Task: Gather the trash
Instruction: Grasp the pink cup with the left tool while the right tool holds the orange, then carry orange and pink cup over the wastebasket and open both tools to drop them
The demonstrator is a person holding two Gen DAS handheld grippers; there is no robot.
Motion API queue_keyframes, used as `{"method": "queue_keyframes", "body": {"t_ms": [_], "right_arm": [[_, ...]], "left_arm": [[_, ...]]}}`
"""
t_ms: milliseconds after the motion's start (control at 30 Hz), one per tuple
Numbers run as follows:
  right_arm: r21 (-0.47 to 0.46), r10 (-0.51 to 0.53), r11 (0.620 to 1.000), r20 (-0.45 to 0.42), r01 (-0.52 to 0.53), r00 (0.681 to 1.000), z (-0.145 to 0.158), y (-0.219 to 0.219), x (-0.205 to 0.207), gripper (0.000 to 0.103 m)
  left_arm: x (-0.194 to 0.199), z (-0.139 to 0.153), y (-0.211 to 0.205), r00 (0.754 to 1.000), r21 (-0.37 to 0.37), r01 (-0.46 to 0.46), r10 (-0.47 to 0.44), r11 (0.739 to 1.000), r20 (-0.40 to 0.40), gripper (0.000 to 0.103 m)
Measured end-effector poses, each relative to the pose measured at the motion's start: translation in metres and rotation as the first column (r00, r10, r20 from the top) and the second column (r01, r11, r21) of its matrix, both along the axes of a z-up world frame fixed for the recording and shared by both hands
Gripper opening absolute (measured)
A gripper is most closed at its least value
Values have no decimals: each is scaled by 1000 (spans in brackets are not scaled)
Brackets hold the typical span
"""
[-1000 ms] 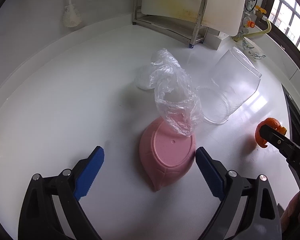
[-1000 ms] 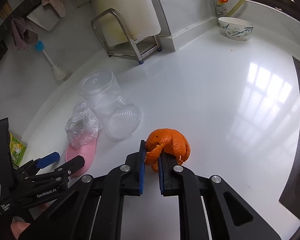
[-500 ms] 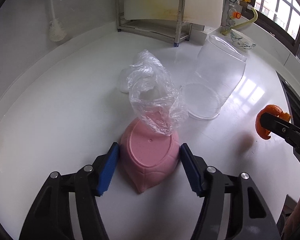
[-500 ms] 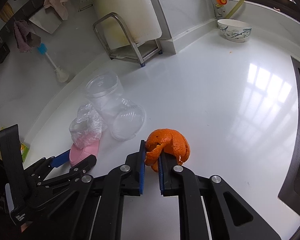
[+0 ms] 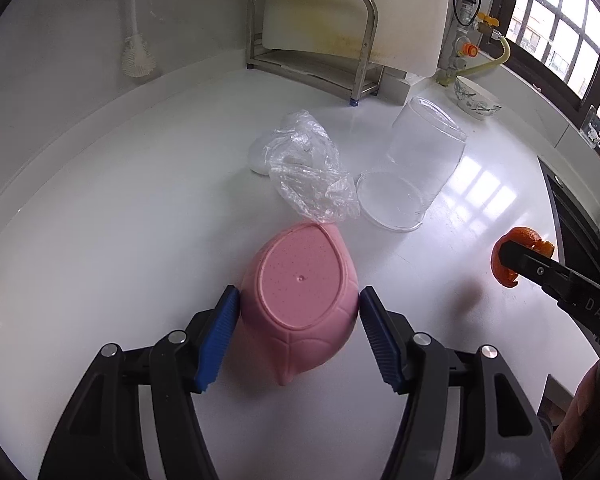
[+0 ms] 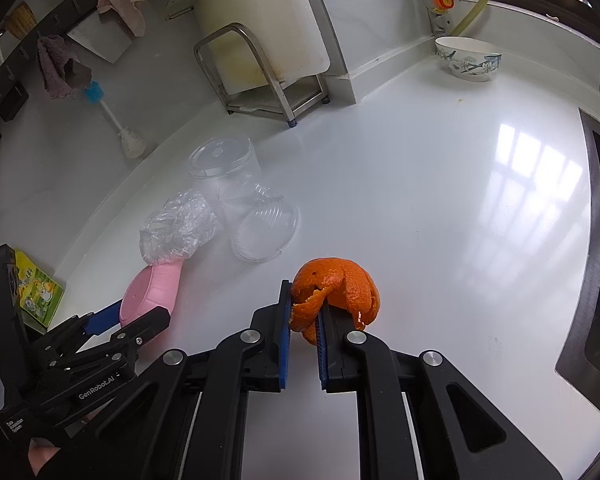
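Left gripper (image 5: 298, 334): its jaws stood apart, one blue pad on each flank of the pink dish; the left pad looked to be touching or just shy of the rim, the right pad just beside it. Not yet clamped.
Pink dish (image 5: 300, 288): an upturned, leaf-shaped dish lying base-up on the white surface (image 5: 100, 220). Its long axis ran away from the left gripper toward the plastic bag, its pointed end facing back between the fingers, so the pads straddled the short width.
Plastic bag (image 5: 310, 172): crumpled clear film at the far end of the pink dish, its lower edge touching or overlapping the dish's far rim.
Clear jar (image 5: 420, 164): tipped on its side to the right of the pink dish's far end, just beside the bag, its mouth facing the camera.
Orange peel (image 6: 334, 294): well to the right of the pink dish, off the surface, pinched in the right gripper.
Right gripper (image 6: 304, 320): jaws drawn together on a flap of the orange peel, most of the peel bulging past the tips.
Deciding relation: the pink dish sat squarely between the left pads, so I judged that arm the nearer one, and closing straight across the short width looked enough.
Risk: the sloped, smooth flanks might let the pads ride up and slip.
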State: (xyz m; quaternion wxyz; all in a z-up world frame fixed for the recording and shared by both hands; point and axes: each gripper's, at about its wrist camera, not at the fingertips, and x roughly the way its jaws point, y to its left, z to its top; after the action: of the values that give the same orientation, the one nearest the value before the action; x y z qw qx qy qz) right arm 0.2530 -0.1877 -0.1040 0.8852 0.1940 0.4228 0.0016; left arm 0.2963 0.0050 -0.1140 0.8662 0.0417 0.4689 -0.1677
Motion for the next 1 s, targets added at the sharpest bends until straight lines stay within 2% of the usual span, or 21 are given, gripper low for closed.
{"method": "queue_keyframes", "body": {"t_ms": [533, 1000], "right_arm": [[-1, 22, 1000, 3, -22, 1000, 16, 18, -59, 11], [24, 42, 999, 10, -42, 999, 24, -1, -178, 11]], "left_arm": [[-57, 24, 9, 999, 6, 41, -41, 999, 19, 60], [-167, 50, -26, 996, 19, 77, -78, 997, 32, 60]]}}
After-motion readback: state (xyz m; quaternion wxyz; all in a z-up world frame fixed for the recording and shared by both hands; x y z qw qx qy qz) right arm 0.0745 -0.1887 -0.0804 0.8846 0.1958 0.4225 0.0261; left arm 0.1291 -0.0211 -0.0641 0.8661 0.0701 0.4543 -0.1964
